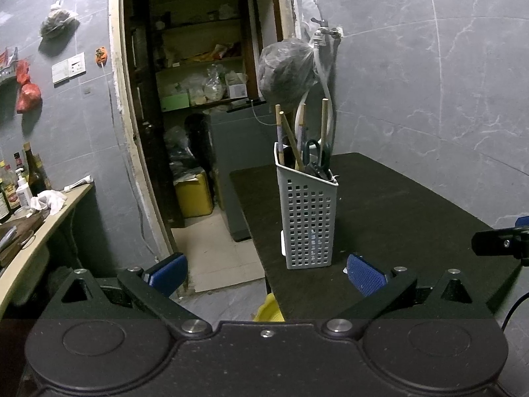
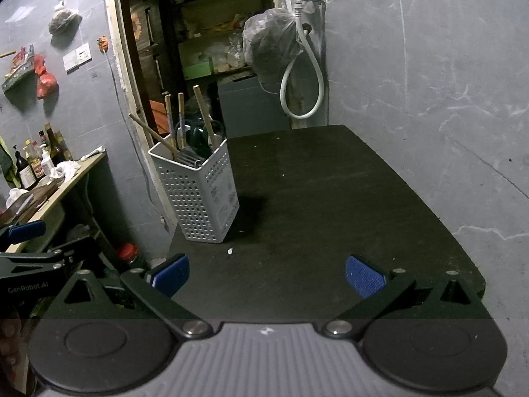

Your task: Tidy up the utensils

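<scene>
A grey perforated utensil basket [image 1: 309, 221] stands upright near the left edge of the dark table [image 1: 396, 205]. It holds several wooden-handled utensils [image 1: 323, 122] and dark-handled scissors [image 1: 314, 155]. In the right wrist view the basket [image 2: 201, 195] stands at the table's left edge with the wooden handles [image 2: 201, 106] and a slotted spatula [image 2: 185, 158] sticking out. My left gripper [image 1: 266, 273] is open and empty, just short of the basket. My right gripper [image 2: 266, 274] is open and empty over the bare table [image 2: 330, 198], to the right of the basket.
A doorway [image 1: 198, 99] behind the table leads to cluttered shelves and a yellow container [image 1: 193, 195]. A plastic bag [image 1: 286, 72] and a hose hang from a wall tap. A counter [image 1: 43, 228] with bottles stands on the left. A grey tiled wall [image 2: 429, 99] lines the table's right side.
</scene>
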`<action>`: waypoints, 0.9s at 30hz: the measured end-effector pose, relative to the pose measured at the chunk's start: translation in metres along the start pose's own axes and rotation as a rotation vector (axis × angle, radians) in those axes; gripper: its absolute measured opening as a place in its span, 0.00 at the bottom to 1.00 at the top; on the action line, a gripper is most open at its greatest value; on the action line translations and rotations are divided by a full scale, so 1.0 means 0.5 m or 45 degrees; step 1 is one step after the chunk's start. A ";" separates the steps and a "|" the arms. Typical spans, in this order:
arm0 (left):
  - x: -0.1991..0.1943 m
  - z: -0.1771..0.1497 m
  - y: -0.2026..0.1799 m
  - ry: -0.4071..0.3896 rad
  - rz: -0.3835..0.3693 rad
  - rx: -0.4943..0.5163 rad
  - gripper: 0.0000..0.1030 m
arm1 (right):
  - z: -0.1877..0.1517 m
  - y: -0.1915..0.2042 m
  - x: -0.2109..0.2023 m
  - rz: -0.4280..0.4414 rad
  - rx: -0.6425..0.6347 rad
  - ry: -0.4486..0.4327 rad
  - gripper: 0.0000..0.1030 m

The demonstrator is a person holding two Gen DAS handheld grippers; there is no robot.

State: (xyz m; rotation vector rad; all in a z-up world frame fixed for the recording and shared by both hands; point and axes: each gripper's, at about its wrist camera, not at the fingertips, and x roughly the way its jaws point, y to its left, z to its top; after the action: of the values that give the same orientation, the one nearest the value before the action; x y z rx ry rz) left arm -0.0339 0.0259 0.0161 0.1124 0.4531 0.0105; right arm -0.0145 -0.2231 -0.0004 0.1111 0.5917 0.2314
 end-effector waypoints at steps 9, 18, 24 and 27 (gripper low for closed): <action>0.005 0.001 -0.002 0.001 -0.008 0.003 0.99 | 0.008 -0.013 0.008 -0.007 0.006 0.004 1.00; 0.010 0.000 -0.003 0.009 -0.005 0.004 0.99 | 0.012 -0.017 0.015 0.001 0.009 0.014 1.00; 0.010 0.000 -0.003 0.011 -0.006 0.003 0.99 | 0.013 -0.018 0.018 0.001 0.010 0.019 1.00; 0.010 0.000 -0.002 0.010 -0.008 0.003 0.99 | 0.014 -0.019 0.021 0.001 0.011 0.023 1.00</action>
State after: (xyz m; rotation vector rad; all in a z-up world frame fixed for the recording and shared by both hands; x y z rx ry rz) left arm -0.0294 0.0250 0.0138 0.1136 0.4613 0.0045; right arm -0.0002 -0.2299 -0.0017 0.1173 0.6104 0.2306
